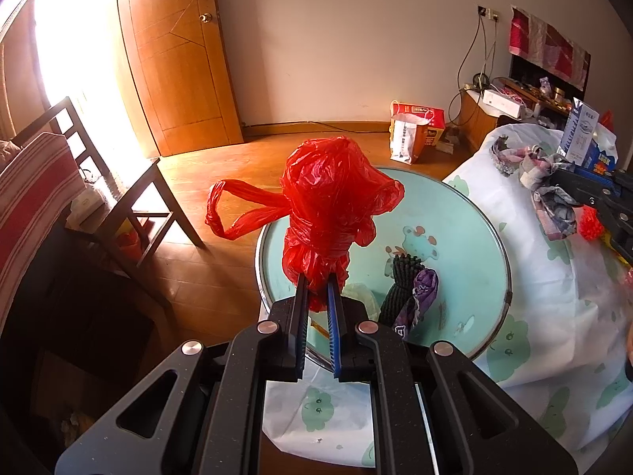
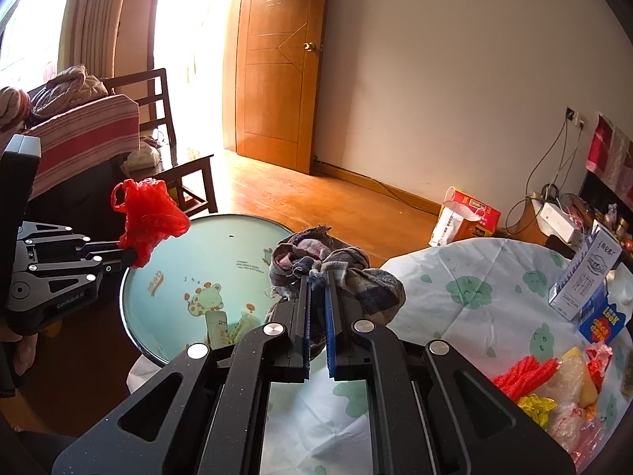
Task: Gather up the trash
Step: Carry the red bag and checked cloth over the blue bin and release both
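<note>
My left gripper (image 1: pixel 317 280) is shut on a crumpled red plastic bag (image 1: pixel 328 202), held up above a round teal basin (image 1: pixel 467 213); one bag handle loops out to the left. In the right wrist view the same left gripper (image 2: pixel 132 255) shows at the left with the red plastic bag (image 2: pixel 150 213) in it. My right gripper (image 2: pixel 317 279) is shut on a checked rag (image 2: pixel 336 265), lifted over the table's white cloth with green prints (image 2: pixel 455 297). The basin (image 2: pixel 205 245) holds some scraps, among them a dark netted piece (image 1: pixel 399 289) and a purple wrapper (image 1: pixel 425 289).
A milk carton (image 2: pixel 589 273), a blue box (image 2: pixel 603 318) and a heap of red, yellow and pale wrappers (image 2: pixel 554 388) lie on the table at the right. A wooden chair (image 1: pixel 118 182) stands left of the basin. A paper bag (image 1: pixel 411 130) sits on the floor by the wall.
</note>
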`<state>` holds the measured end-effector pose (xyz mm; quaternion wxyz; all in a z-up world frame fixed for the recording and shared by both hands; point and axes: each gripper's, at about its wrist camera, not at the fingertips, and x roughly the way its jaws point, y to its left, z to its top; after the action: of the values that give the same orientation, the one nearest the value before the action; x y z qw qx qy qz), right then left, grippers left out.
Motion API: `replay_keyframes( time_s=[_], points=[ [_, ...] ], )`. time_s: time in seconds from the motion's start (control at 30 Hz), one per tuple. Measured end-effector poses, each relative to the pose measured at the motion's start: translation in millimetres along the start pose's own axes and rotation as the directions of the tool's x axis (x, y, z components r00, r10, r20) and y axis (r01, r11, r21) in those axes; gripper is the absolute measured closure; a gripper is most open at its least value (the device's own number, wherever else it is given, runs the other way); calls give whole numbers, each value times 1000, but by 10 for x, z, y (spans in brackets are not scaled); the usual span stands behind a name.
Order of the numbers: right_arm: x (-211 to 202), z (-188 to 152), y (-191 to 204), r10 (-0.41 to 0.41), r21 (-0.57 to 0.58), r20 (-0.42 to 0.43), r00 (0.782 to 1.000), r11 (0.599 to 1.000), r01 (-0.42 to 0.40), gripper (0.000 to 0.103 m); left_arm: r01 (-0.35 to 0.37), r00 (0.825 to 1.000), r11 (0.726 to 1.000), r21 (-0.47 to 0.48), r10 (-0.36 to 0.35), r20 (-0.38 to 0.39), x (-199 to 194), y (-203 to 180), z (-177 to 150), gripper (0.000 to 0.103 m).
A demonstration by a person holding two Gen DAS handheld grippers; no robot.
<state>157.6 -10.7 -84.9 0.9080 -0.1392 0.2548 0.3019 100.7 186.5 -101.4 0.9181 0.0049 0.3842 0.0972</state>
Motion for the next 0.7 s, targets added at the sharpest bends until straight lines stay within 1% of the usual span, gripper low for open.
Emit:
replay_keyframes(
  time_s=[0.27,0.7],
  points=[
    [37,25,43,11,-10,-1,1000,1000,-11,96,-19,1000,1000,0,19,-5,6,37,8,94],
    [78,58,93,22,-28,-7,1000,999,-22,96,-15,1000,1000,-9,15,-9,15,71,14,94]
  ],
)
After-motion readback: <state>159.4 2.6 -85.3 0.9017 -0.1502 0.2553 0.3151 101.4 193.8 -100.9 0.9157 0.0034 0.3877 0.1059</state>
